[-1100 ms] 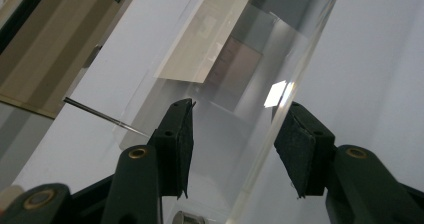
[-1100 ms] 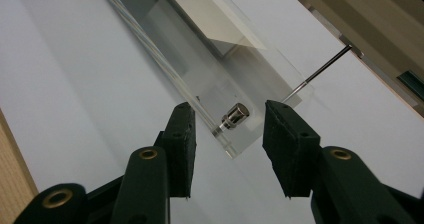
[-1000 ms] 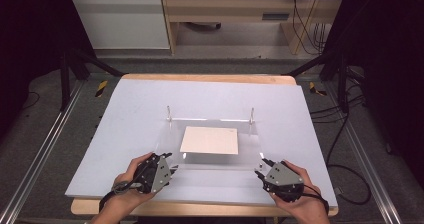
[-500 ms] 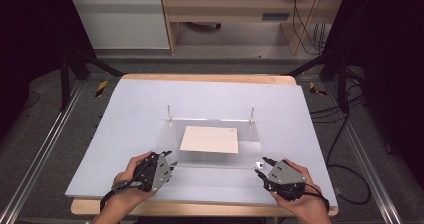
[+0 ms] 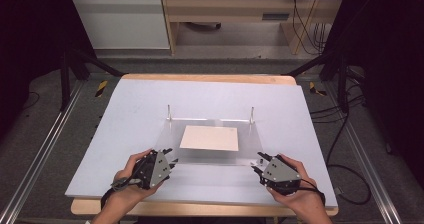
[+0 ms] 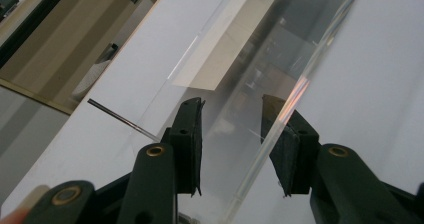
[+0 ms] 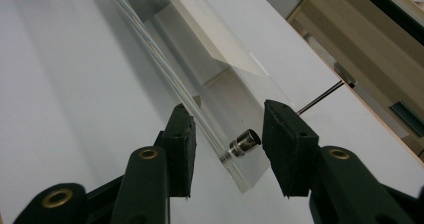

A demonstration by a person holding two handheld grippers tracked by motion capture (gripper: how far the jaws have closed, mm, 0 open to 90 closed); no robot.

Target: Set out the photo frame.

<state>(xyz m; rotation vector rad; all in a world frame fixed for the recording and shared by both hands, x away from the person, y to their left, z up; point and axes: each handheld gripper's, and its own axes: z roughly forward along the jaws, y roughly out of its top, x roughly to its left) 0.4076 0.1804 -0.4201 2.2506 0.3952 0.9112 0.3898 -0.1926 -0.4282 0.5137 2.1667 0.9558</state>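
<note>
A clear acrylic plate [image 5: 200, 156] lies raised on the white board, with a beige sheet [image 5: 210, 138] under its middle. Two thin metal posts [image 5: 169, 112] stand at its far corners. My left gripper [image 5: 171, 160] is at the plate's near left corner, and in the left gripper view its open jaws straddle the plate's edge [image 6: 280, 119]. My right gripper [image 5: 257, 165] is at the near right corner. It [image 7: 225, 146] is open around that corner, where a small metal standoff [image 7: 245, 143] sits between the jaws.
The white board [image 5: 125, 134] covers a wooden table whose front edge [image 5: 200, 209] runs just behind my hands. Metal rails [image 5: 45, 149] run along both sides. A thin rod [image 6: 120, 118] pokes out beside the left jaw.
Both hands have edged a little forward, bringing the jaws onto the plate's near corners. The plate and sheet have not moved.
</note>
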